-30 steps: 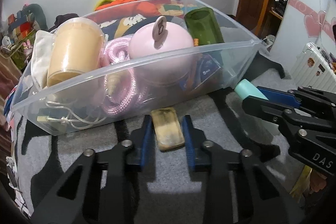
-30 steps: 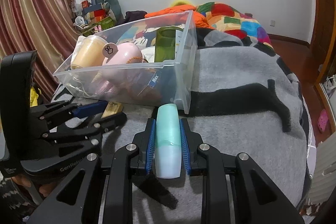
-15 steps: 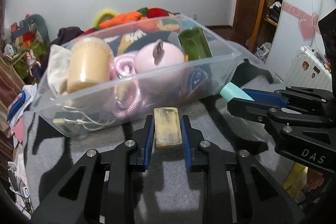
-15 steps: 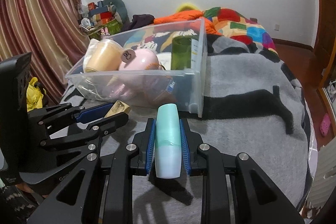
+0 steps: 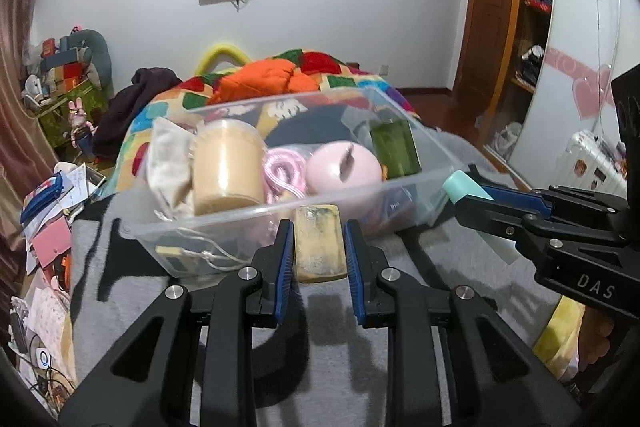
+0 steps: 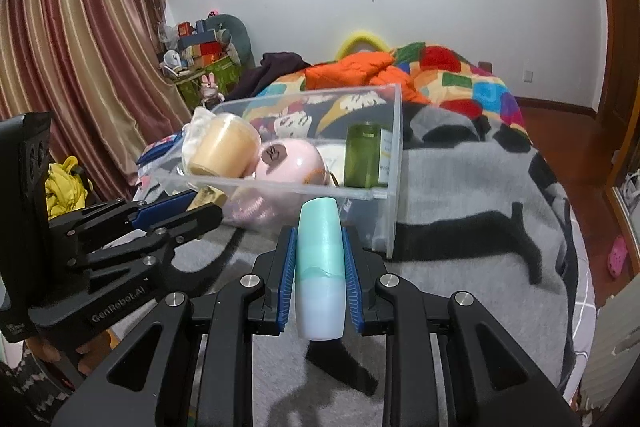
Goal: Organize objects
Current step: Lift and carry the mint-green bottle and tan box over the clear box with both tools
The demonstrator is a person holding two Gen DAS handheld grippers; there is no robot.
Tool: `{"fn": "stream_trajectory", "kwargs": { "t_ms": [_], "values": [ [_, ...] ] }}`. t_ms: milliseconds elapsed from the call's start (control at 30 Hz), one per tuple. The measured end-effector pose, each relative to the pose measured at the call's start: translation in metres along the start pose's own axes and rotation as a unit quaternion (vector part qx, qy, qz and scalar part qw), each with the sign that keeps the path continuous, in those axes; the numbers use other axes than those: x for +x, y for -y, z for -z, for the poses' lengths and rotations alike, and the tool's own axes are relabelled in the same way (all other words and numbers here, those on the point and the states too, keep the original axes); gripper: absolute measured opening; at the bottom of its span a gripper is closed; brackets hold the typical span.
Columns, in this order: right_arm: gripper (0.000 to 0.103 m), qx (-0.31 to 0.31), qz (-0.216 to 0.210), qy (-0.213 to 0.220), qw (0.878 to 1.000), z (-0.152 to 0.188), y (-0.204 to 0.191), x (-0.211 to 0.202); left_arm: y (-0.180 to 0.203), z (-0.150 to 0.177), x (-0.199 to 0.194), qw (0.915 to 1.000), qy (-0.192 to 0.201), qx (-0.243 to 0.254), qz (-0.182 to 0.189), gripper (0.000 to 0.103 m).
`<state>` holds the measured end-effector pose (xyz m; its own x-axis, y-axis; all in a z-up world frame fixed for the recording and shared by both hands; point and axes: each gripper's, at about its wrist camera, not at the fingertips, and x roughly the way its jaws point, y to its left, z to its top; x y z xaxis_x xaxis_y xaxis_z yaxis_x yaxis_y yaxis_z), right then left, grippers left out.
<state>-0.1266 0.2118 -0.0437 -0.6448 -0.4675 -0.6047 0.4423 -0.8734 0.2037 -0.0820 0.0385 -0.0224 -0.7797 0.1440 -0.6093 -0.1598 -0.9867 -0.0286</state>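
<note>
- Where the grey-and-black blanket (image 6: 460,247) covers the bed, a clear plastic storage bin (image 5: 436,147) sits holding a tan lidded cup (image 5: 226,167), round pink container (image 5: 344,163) and green glass jar (image 5: 394,147).
- Left gripper (image 5: 319,247): fingers pinching a flat yellowish rectangular bar (image 5: 319,245), raised beside the bin's near wall.
- Right gripper (image 6: 320,263): fingers pinching a mint-green cylindrical bottle (image 6: 321,267), near the bin's corner.

You've got a bed (image 6: 460,267) under a grey blanket (image 5: 248,355) with black patches. A clear bin (image 6: 394,187) sits right on that blanket, roughly mid-bed. Past it, at the far end, a patchwork quilt (image 6: 472,83) and an orange cover (image 5: 260,83) are piled up.
</note>
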Motion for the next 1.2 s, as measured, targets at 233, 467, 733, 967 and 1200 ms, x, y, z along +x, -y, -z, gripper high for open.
{"fn": "stream_trajectory", "kwargs": {
  "t_ms": [233, 467, 733, 967, 1200],
  "values": [
    [0.021, -0.009, 0.002, 0.022, 1.000, -0.016, -0.006, -0.007, -0.015, -0.009, -0.015, 0.9995, 0.025, -0.015, -0.009, 0.024],
    [0.021, -0.016, -0.001, 0.040, 0.999, -0.030, -0.012, -0.009, -0.033, -0.018, -0.022, 0.9985, 0.043, -0.028, -0.022, 0.024],
    [0.021, -0.025, -0.008, 0.061, 0.998, -0.049, -0.023, -0.009, -0.050, -0.026, -0.026, 0.9968, 0.059, -0.034, -0.041, 0.024],
    [0.021, -0.026, -0.015, 0.067, 0.997, -0.062, -0.032, 0.000, -0.068, -0.032, -0.023, 0.9957, 0.064, -0.051, -0.044, 0.024],
    [0.021, -0.043, -0.017, 0.054, 0.997, -0.073, -0.045, 0.023, -0.082, -0.032, -0.010, 0.9954, 0.053, -0.065, -0.047, 0.024]
  ]
}}
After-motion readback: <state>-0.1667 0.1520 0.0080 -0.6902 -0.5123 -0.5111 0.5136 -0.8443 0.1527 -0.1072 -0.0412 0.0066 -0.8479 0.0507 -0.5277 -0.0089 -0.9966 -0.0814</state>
